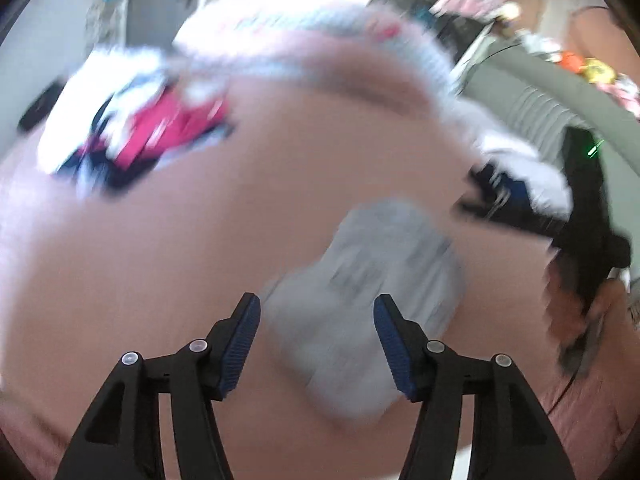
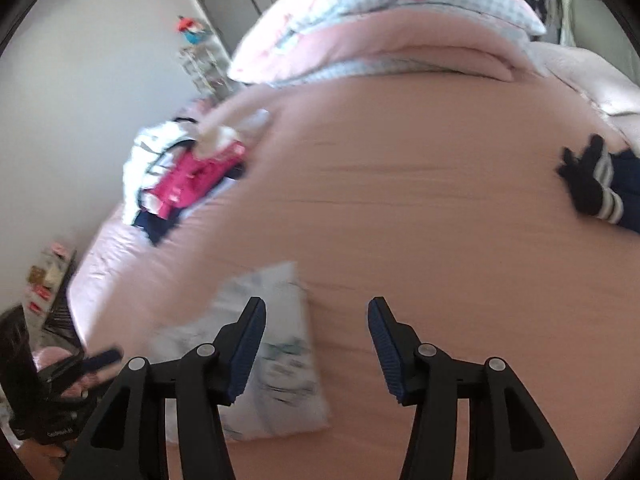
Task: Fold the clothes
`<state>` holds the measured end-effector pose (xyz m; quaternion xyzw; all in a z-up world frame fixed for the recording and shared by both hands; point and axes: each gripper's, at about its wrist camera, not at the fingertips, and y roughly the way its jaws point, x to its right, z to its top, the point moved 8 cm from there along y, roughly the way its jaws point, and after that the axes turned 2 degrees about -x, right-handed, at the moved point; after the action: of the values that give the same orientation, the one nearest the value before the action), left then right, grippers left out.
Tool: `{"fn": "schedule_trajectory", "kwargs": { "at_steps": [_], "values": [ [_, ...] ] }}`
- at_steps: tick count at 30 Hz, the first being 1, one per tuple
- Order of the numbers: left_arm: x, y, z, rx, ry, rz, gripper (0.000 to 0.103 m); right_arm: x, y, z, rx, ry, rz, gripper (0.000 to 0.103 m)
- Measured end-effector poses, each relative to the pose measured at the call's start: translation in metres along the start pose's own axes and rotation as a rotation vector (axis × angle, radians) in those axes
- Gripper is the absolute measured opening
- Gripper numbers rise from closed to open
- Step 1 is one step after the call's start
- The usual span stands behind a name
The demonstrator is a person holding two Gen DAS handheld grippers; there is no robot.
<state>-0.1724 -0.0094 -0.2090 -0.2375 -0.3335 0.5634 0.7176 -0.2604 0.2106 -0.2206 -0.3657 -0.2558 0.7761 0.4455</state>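
Folded garment (image 2: 276, 352) lies on the bed (image 2: 400, 220); clothes pile (image 2: 180, 176) behind-left (pillows (image 2: 380, 20) beyond).

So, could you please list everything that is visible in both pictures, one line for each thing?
folded garment: one, pale grey with a faint print, near side of the bed
bed sheet: one, pink, covers the bed
clothes pile: one, white, magenta and navy, far left of the bed
dark clothes: one heap, black and navy with stripes, right edge of the bed
duvet and pillow: one stack, pink and pale blue check, head of the bed
left gripper: one, black with blue pads, jaws open above the folded garment
right gripper: one, black with blue pads, jaws open, nothing between them
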Motion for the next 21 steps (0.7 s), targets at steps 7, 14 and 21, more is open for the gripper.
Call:
{"fn": "schedule_trajectory", "kwargs": {
  "at_steps": [7,14,21],
  "values": [
    [-0.006,0.066,-0.021,-0.114,-0.051,0.011,0.032,-0.023,0.050,-0.032,-0.171,-0.087,0.019,0.052],
    [-0.049,0.039,-0.031,-0.119,-0.139,0.119,0.030,0.002,0.022,-0.009,-0.061,-0.022,-0.081,0.052],
    [0.030,0.037,-0.037,-0.119,0.177,0.016,0.030,-0.031,0.005,-0.023,-0.079,-0.174,-0.096,0.052]
  ]
}}
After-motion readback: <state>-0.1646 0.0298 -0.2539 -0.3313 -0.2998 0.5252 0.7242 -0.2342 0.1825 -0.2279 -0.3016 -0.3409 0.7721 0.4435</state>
